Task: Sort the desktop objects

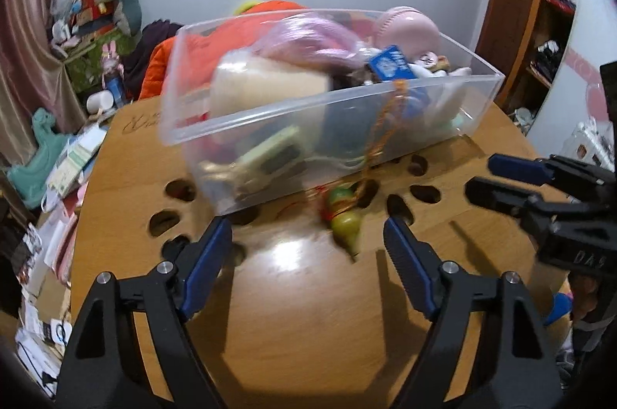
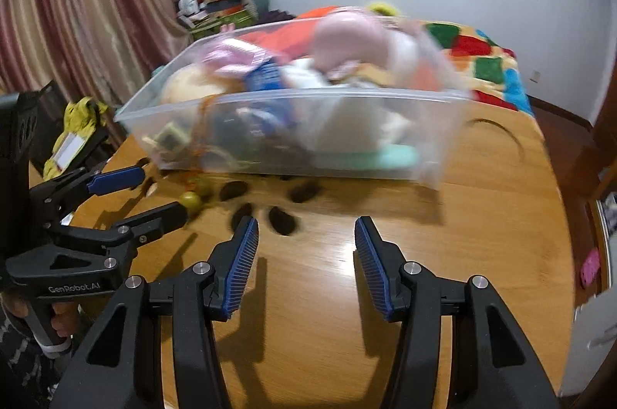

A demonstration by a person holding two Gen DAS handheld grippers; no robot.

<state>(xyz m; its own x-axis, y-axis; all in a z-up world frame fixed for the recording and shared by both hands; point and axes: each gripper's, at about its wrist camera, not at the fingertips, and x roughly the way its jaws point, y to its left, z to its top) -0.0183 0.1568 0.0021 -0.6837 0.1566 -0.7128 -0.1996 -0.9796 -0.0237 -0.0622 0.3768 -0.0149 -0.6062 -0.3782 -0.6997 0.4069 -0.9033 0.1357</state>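
A clear plastic bin (image 1: pixel 331 108) stands on the far half of the round wooden tabletop (image 1: pixel 300 312), packed with mixed things: a cream roll (image 1: pixel 266 85) at its left end, a pink round case (image 1: pixel 408 31) at the far right, a blue card (image 1: pixel 391 63) between them, and a small calculator (image 1: pixel 266 154) low against the near wall. The picture is blurred, so the rest of the contents cannot be told apart. An orange cord (image 1: pixel 385 123) hangs over the bin's near wall and runs down to a green gourd charm (image 1: pixel 343 220) lying on the tabletop just beside the bin, among dark oval cut-outs (image 1: pixel 424 193) in the wood.

The left gripper (image 1: pixel 308 254) hangs above the near tabletop with its jaws spread wide and nothing between them; the charm lies just beyond its fingertips. The right gripper (image 2: pixel 306 247) is near the bin's long side, jaws likewise wide apart and holding nothing. Beyond the tabletop a bed with a patchwork cover (image 2: pixel 482 61) is on the far right
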